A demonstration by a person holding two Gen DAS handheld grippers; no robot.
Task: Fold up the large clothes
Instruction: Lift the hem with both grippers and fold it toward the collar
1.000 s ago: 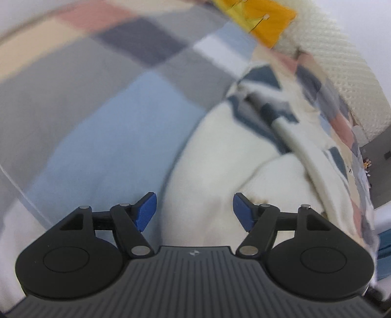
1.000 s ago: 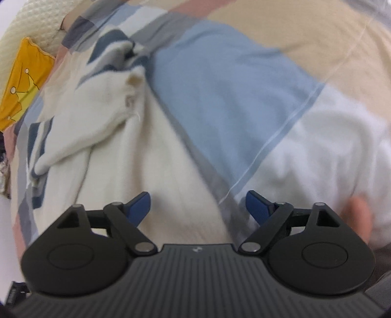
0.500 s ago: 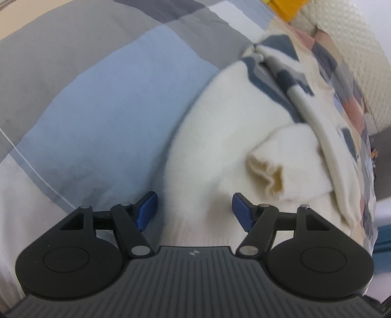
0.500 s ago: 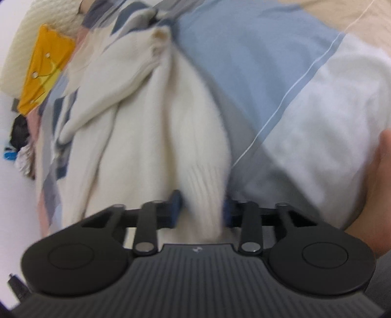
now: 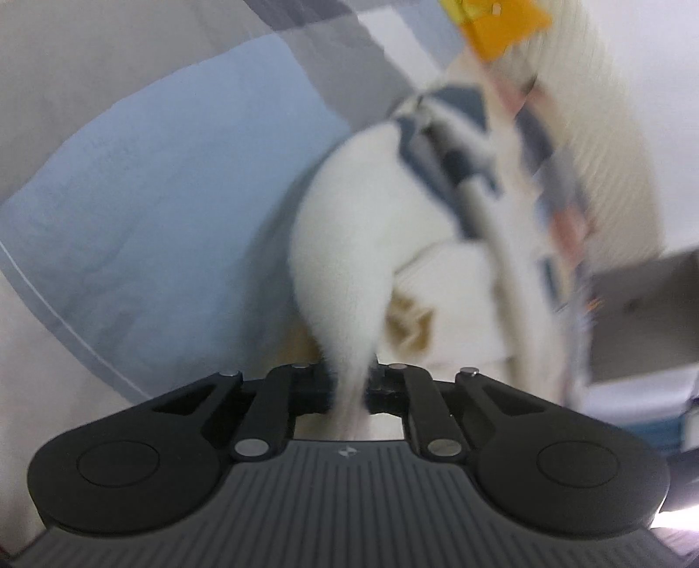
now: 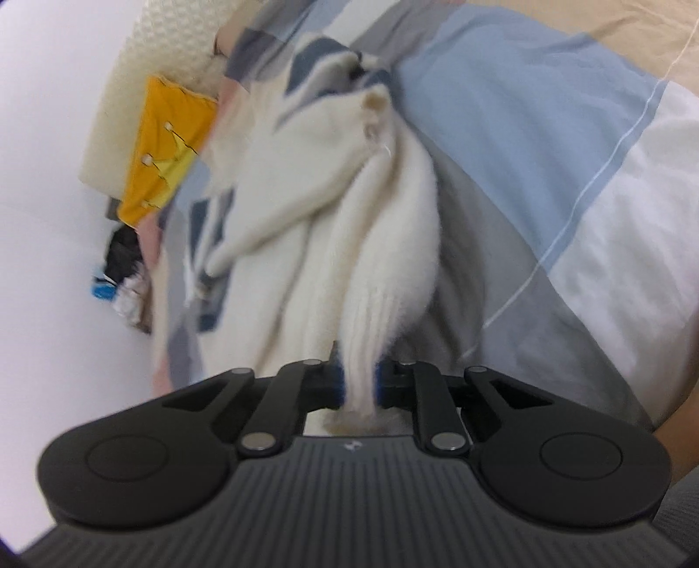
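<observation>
A cream knit sweater (image 5: 349,244) with dark blue patches lies on the checked bed cover (image 5: 153,196). In the left wrist view my left gripper (image 5: 351,389) has a fold of its hem between the pads, its jaws closing tight on it. In the right wrist view the sweater (image 6: 349,244) runs away from me with a sleeve folded across it. My right gripper (image 6: 359,384) pinches the ribbed hem corner, its jaws closing on the fabric, which is lifted off the cover (image 6: 546,153). Both views are blurred.
A yellow cushion (image 5: 493,22) lies at the head of the bed, also seen as the cushion (image 6: 161,144) beside a cream padded headboard (image 5: 611,153). Small clutter (image 6: 122,279) sits at the bed's far edge. A person's hand (image 6: 681,419) shows at the right.
Both grippers stood open over the sweater's hem and have since closed on it. The right closed first and lifted the hem; the left followed, and both views tilted.
</observation>
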